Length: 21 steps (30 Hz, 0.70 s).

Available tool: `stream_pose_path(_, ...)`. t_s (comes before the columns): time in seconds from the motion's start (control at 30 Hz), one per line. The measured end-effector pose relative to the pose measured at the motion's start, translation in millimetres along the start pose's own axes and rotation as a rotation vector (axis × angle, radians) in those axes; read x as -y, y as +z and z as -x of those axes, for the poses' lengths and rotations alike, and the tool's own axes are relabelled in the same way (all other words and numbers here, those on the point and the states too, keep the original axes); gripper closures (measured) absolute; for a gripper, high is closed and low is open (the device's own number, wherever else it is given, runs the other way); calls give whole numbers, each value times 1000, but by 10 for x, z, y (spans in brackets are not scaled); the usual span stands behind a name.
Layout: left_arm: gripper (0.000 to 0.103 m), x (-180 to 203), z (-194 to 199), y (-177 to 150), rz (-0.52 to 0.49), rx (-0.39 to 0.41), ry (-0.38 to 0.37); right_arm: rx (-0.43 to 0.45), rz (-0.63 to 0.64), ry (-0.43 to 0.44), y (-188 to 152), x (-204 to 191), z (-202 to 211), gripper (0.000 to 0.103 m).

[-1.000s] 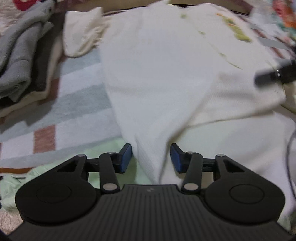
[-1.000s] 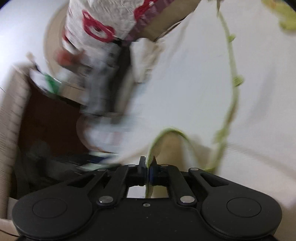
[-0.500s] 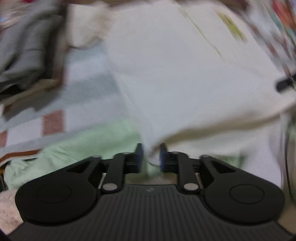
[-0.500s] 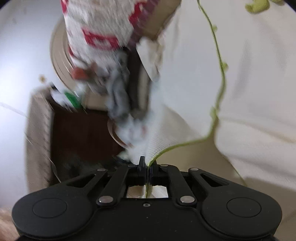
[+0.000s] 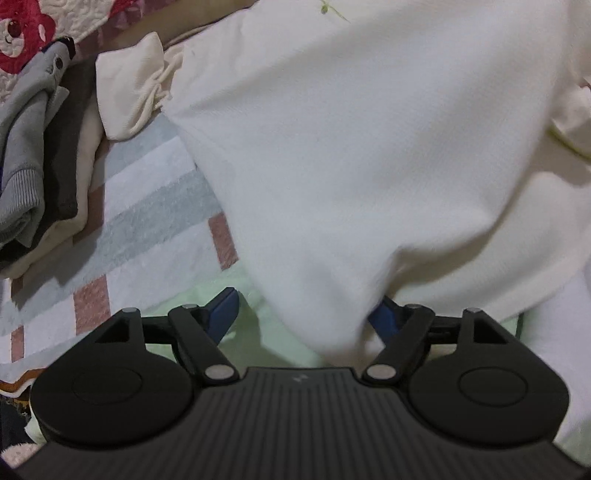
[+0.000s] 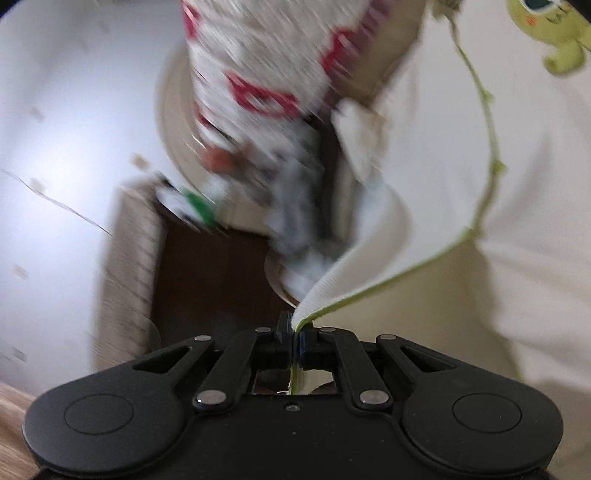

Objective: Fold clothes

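A cream white garment (image 5: 351, 147) with green trim is lifted over a striped blanket (image 5: 147, 206). My left gripper (image 5: 306, 317) is open, its blue pads wide apart, and a hanging fold of the garment droops between them without being pinched. My right gripper (image 6: 295, 332) is shut on the garment's green-trimmed edge (image 6: 388, 284) and holds it up. A green cartoon print (image 6: 546, 33) shows on the garment at the top right of the right wrist view.
A stack of folded grey, dark and cream clothes (image 5: 40, 158) lies at the left on the blanket. A pale green cloth (image 5: 266, 325) lies under the left gripper. A red and white quilt (image 6: 258, 66) and a dark cabinet (image 6: 207, 273) show blurred behind the right gripper.
My left gripper closed towards the garment's fold half a second ago and has now opened wide. My right gripper stays shut on the trimmed edge and has kept moving with it.
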<state>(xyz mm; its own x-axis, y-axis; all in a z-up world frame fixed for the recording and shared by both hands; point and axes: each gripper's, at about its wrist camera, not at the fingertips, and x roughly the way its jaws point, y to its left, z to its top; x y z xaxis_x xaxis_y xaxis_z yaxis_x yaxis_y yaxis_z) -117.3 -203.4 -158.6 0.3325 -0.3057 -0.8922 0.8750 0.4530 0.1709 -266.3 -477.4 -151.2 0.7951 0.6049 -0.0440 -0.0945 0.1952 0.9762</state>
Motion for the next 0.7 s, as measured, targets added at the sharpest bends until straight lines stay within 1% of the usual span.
stream_pose_path(0.03,28,53,26,2,-9,33,2,8,4,6,27,-26,5,97)
stream_pose_path(0.07,28,54,39,4,-8,44,20,13,9,8,53,-53,6,97)
stream_pose_path(0.1,28,41,48,7,-4,50,42,8,24,0,67,-84,-23,97)
stream_pose_path(0.27,28,-27,93,21,18,79,152,-10,6,48,77,-79,-133,97)
stream_pose_path(0.3,28,-63,150,13,26,80,190,-11,0,55,69,-76,-140,97)
stream_pose_path(0.37,29,-149,319,-31,61,98,245,-7,5,30,32,-80,-120,97)
stream_pose_path(0.4,29,-187,407,-60,87,110,257,-3,6,12,8,-81,-101,97)
stream_pose_path(0.47,28,-272,517,-125,141,121,260,5,5,-47,-42,-24,-31,97)
stream_pose_path(0.53,28,-304,565,-181,183,103,255,10,1,-110,-94,45,27,97)
stream_pose_path(0.6,28,-264,550,-194,172,75,244,4,-19,-163,-160,138,68,97)
stream_pose_path(0.63,28,-198,552,-185,149,67,223,1,-28,-181,-192,167,66,97)
stream_pose_path(0.7,28,-17,577,-120,98,101,131,-5,-40,-205,-249,213,54,97)
